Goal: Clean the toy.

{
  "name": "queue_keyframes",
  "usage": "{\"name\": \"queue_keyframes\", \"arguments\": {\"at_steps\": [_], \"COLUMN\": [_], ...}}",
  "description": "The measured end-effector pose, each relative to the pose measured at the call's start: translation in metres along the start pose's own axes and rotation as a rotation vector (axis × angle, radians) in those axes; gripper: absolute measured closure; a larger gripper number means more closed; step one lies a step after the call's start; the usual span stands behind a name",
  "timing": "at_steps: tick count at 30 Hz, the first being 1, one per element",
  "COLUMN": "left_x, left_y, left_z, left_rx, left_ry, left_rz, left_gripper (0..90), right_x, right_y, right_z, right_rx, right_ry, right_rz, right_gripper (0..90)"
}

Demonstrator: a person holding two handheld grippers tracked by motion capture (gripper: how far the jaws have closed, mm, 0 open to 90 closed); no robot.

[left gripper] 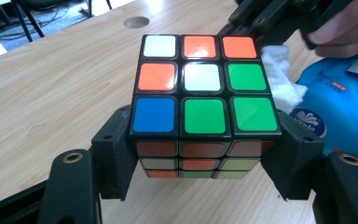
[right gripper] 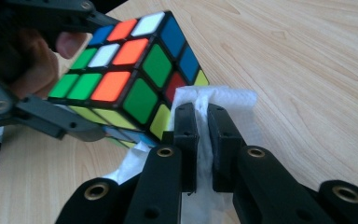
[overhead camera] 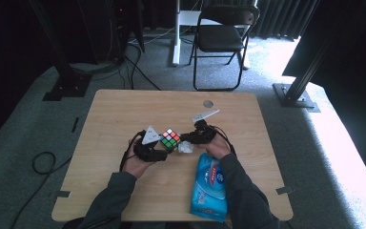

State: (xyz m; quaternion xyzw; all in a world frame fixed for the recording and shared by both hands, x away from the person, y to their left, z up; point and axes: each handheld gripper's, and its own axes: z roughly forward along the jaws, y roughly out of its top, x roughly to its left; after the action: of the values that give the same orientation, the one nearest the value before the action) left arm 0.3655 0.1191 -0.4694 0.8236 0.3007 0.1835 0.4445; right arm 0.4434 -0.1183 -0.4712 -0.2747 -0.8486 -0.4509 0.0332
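Cube (overhead camera: 170, 139) above wooden table (overhead camera: 124, 114) — folding chair (overhead camera: 221, 33) behind, grey carpet.

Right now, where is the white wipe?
The white wipe is pinched in the right gripper, against the cube near the table's middle.

Lab or studio: black curtains (overhead camera: 286, 19); rig posts (overhead camera: 310, 67) (floor-bolted); cables (overhead camera: 43, 162)
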Motion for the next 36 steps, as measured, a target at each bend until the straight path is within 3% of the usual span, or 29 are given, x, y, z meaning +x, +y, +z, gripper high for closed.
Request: {"name": "queue_keyframes", "arguments": {"at_steps": [6, 19, 36], "left_x": [-0.004, -0.015, 0.001], "left_y": [0.002, -0.001, -0.016], "left_z": [-0.001, 0.009, 0.018], "left_rx": [-0.014, 0.020, 0.074], "left_ry": [-0.018, -0.057, -0.003], "left_rz": [0.000, 0.035, -0.017], "left_gripper": [34.4, 34.4, 34.4], "right_x": [-0.002, -0.003, 0.003], "right_y": [0.000, 0.001, 0.005], "right_z": [0.001, -0.004, -0.015], "right_rx": [-0.004, -0.047, -0.112], "right_ry": [-0.004, 0.005, 0.047], "right_rz": [0.010, 0.022, 0.004], "right_gripper": [83.9, 83.9, 83.9]}}
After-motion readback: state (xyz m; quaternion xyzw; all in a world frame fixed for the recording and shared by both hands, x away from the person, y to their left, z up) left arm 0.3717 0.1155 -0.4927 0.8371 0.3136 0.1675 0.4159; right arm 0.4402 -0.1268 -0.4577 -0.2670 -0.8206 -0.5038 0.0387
